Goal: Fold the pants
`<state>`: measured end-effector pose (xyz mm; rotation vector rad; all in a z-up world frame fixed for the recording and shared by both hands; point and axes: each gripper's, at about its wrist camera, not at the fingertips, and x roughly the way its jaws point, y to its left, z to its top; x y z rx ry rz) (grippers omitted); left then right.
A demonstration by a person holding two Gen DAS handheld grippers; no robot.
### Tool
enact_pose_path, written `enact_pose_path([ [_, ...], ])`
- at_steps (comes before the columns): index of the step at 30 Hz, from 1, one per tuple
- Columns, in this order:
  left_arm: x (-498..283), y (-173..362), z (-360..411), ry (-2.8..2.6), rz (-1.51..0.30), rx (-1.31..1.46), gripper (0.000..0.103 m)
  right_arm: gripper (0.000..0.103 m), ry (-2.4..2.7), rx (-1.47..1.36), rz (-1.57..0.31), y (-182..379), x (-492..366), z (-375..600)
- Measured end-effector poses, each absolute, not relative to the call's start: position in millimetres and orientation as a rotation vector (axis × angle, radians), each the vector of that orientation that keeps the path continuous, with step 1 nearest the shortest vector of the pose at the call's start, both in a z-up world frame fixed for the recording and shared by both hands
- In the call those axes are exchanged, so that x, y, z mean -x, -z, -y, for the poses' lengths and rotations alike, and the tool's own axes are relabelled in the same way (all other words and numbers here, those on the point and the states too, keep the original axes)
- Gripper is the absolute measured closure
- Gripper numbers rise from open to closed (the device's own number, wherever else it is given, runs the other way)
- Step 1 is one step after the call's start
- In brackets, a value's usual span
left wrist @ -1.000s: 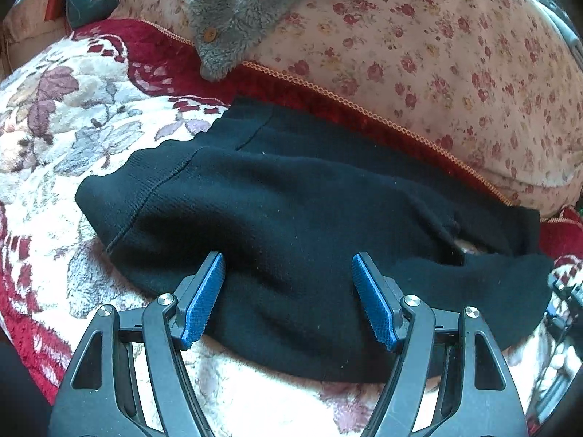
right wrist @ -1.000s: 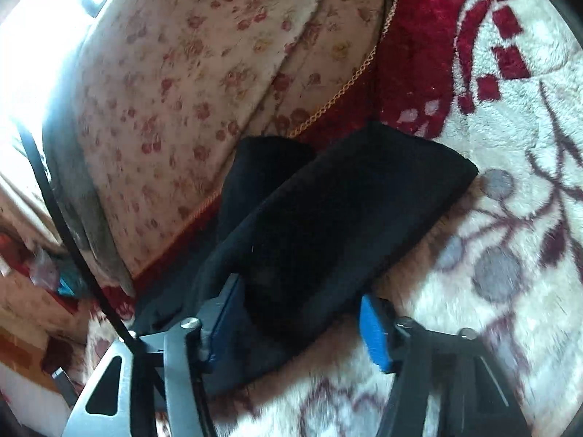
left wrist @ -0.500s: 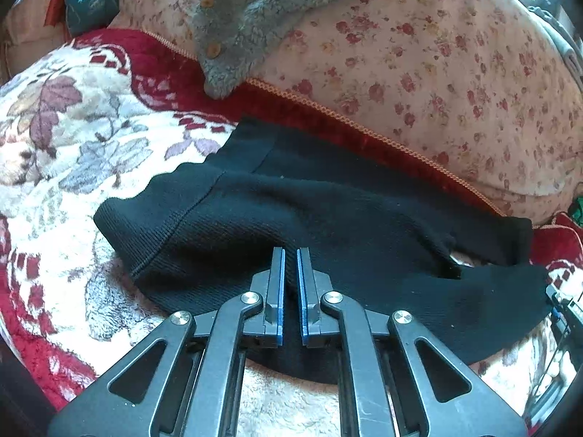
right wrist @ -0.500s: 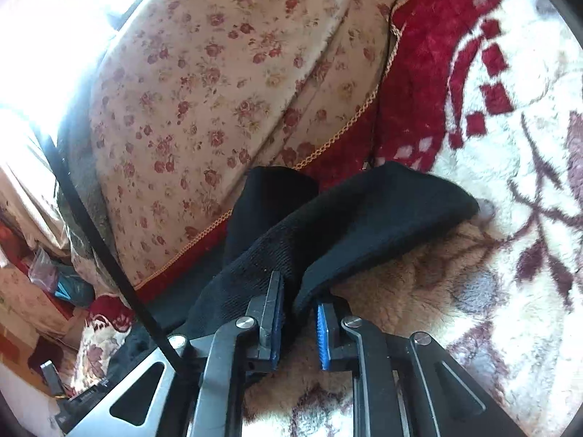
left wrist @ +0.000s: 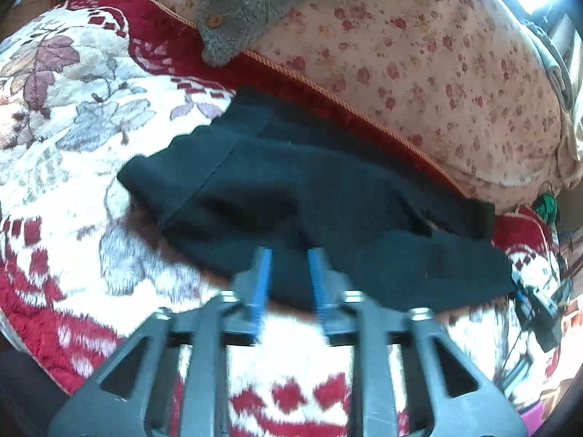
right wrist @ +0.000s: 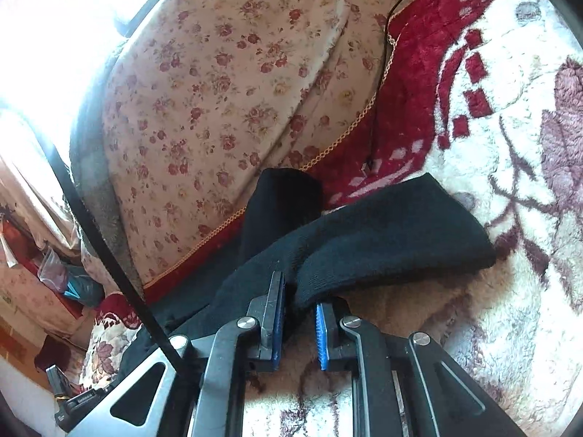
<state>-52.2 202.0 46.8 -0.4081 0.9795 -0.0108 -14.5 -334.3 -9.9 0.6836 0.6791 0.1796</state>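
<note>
The black knit pants [left wrist: 328, 196] lie folded across a red and white plush blanket [left wrist: 73, 109], their far side against a floral cushion. My left gripper [left wrist: 289, 273] hovers over the near edge of the pants. It is blurred and its jaws are opening, with fabric showing in the gap but the blue pads [left wrist: 262, 276] off it. In the right wrist view the pants [right wrist: 382, 233] reach away to a rounded end at the right. My right gripper [right wrist: 298, 313] is shut on a fold of them near that end, which hangs lifted off the blanket.
A floral cushion [left wrist: 419, 73] rises behind the pants, with a grey fleece garment [left wrist: 255, 7] draped over it. A black strap [right wrist: 109, 255] crosses the left of the right wrist view, with clutter [right wrist: 73, 284] beyond it. The blanket [right wrist: 510, 145] spreads out to the right.
The left gripper closed over the pants' near edge, then parted again and drew back. The right gripper closed on the pants' end and raised it slightly.
</note>
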Motion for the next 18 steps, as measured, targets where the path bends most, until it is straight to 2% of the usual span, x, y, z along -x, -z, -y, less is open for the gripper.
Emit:
enact_pose_path([
  [1, 56.1, -45.0, -201.8, 0.023, -0.986, 0.413, 0.054, 0.089, -0.181, -0.685, -0.68, 9.9, 14.5, 333.0],
  [2, 59.2, -43.4, -201.4, 0.027, -0.992, 0.418, 0.053, 0.089, -0.184, -0.686, -0.682, 10.3, 13.8, 332.9],
  [8, 60.1, -21.5, -198.0, 0.01, -1.062, 0.441, 0.052, 0.089, -0.194, -0.701, -0.692, 15.2, 11.8, 333.0],
  [10, 58.2, -20.4, -196.2, -0.007, -1.032, 0.436, 0.052, 0.089, -0.197, -0.708, -0.697, 17.6, 11.2, 332.9],
  [11, 56.2, -20.6, -195.4, -0.011, -1.016, 0.439, 0.051, 0.089, -0.198, -0.714, -0.701, 19.3, 10.8, 333.2],
  [13, 49.2, -19.0, -196.0, -0.01, -1.0, 0.469, 0.039, 0.089, -0.2, -0.722, -0.704, 22.4, 9.9, 333.3],
  [18, 29.7, -17.2, -203.6, -0.056, -0.942, 0.541, 0.037, 0.089, -0.2, -0.74, -0.719, 29.6, 3.9, 333.5],
])
